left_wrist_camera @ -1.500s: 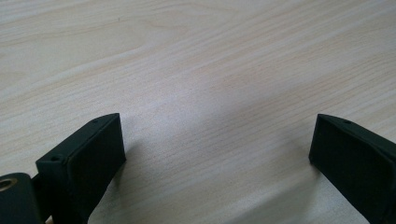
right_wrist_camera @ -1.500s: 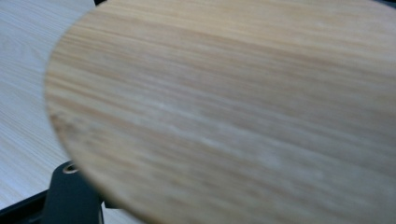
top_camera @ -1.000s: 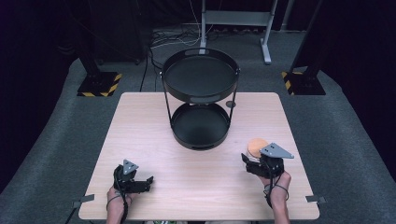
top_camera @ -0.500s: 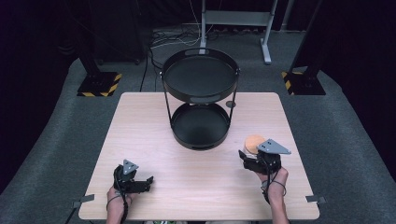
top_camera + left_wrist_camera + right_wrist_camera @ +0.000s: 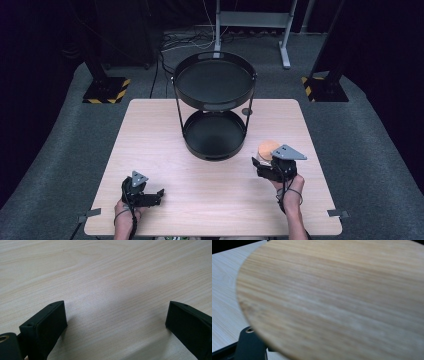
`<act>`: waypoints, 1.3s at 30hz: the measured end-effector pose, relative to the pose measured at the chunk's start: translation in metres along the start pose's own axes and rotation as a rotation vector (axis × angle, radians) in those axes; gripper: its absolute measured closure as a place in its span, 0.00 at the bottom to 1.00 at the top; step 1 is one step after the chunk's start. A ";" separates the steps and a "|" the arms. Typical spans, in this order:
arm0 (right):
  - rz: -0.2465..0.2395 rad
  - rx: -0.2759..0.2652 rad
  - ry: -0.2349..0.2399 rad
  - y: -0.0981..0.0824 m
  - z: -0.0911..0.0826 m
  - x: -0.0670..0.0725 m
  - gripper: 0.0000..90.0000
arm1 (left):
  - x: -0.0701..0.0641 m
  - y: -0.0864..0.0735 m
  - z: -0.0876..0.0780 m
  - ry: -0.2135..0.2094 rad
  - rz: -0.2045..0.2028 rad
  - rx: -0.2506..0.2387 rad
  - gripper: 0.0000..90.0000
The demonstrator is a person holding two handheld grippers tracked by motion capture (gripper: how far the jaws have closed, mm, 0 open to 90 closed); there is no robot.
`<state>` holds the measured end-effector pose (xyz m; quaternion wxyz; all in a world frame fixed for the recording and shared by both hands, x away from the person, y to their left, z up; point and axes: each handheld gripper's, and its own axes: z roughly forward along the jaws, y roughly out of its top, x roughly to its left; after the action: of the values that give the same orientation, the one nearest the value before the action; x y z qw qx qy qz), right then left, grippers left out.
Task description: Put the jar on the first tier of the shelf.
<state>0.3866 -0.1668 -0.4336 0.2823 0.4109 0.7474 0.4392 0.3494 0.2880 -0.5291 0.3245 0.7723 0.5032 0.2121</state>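
A round, light wooden disc (image 5: 268,148) sits at the right of the table, in front of the stand, with my right gripper (image 5: 261,162) shut on it. In the right gripper view the disc (image 5: 337,300) lies very close and tilted and hides the jaws. My left gripper (image 5: 158,193) rests low over the near left part of the wooden table (image 5: 150,135). Its jaws stand wide apart over bare wood in the left gripper view, so this gripper (image 5: 116,322) is open with nothing between the jaws.
A black two-tier round tray stand (image 5: 215,107) stands at the middle back of the table, both tiers bare. A small dark round spot (image 5: 246,111) marks the table right of the stand. Dark floor, stand legs and cables lie beyond the far edge.
My right gripper has shifted slightly left and towards the stand, carrying the disc with it. The left gripper has stayed put.
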 end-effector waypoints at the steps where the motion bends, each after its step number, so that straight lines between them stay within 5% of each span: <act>1: 0.000 0.000 0.003 0.001 0.002 0.000 0.28 | 0.000 0.000 0.000 0.000 0.000 0.000 0.04; 39: 0.000 0.012 0.038 0.017 0.034 0.002 0.28 | 0.000 0.000 0.000 0.000 0.001 0.000 0.04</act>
<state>0.4187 -0.1462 -0.4335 0.2656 0.4042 0.7552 0.4425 0.3494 0.2881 -0.5291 0.3245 0.7725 0.5030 0.2121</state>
